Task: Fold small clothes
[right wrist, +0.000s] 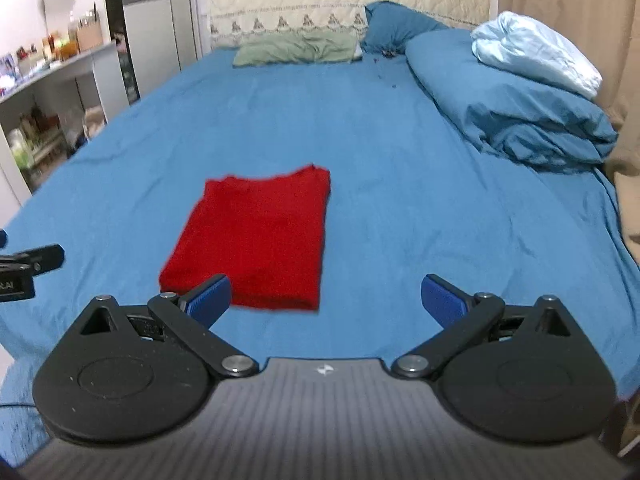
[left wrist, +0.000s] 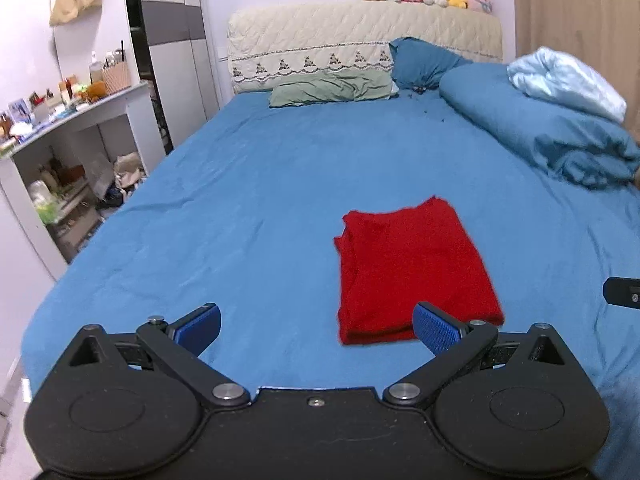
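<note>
Folded red garment lying flat on the blue bedsheet (near the foot end); left gripper and right gripper both spread wide, holding nothing.

Your left gripper is matte black: two round housings, angled link arms with silver pivot screws, ribbed blue pads. Your right gripper matches it, with a grey ribbed plate behind bearing a small white mark.
</note>
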### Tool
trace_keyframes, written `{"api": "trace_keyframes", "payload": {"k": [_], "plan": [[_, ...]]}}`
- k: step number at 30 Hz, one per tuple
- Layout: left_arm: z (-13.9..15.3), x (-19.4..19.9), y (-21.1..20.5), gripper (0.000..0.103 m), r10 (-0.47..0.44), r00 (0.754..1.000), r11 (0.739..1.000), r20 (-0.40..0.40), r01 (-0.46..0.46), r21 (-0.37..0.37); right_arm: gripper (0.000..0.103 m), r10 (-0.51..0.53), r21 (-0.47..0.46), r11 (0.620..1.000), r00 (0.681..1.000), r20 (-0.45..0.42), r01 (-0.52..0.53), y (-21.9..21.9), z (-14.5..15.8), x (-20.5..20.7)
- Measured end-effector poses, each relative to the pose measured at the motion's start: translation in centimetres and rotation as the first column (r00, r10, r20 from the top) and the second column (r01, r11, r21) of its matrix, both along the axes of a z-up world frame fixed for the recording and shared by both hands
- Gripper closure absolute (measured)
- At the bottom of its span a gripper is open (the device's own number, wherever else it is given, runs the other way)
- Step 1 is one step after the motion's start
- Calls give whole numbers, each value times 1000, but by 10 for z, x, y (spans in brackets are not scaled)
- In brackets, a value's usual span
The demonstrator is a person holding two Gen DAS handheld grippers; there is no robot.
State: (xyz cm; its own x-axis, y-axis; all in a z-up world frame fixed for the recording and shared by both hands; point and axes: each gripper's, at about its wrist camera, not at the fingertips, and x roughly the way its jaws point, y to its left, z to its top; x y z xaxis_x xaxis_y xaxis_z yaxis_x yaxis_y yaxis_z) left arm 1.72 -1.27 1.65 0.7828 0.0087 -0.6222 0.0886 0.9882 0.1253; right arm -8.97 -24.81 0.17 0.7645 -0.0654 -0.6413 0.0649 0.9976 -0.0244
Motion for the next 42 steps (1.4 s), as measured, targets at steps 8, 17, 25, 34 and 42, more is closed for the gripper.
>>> {"api": "trace_keyframes", "payload": {"k": [8,17,25,34,42], "plan": [[-9,-19,-3,0,-26,1000,998,-2,26,-50,0,-17,2,1000,999,-50,17,7,-22,-26],[-9,-27,-6,0,-40,999,996,6,40,-75,0,-36,-17,999,999,-33,35,10,-17,-34],[-7,-30,-9,0,-51,998,996,26,53,-70,0,-40,-10,999,999,-36,40,10,-17,-37],[-4,-31,-3,0,-50,998,996,32,52,-70,0,-41,-6,999,999,-33,41,8,-16,-36],[-2,-31,-1,0,-40,998,996,39,43,-74,0,-41,-4,999,999,-35,41,12,-16,-36]]}}
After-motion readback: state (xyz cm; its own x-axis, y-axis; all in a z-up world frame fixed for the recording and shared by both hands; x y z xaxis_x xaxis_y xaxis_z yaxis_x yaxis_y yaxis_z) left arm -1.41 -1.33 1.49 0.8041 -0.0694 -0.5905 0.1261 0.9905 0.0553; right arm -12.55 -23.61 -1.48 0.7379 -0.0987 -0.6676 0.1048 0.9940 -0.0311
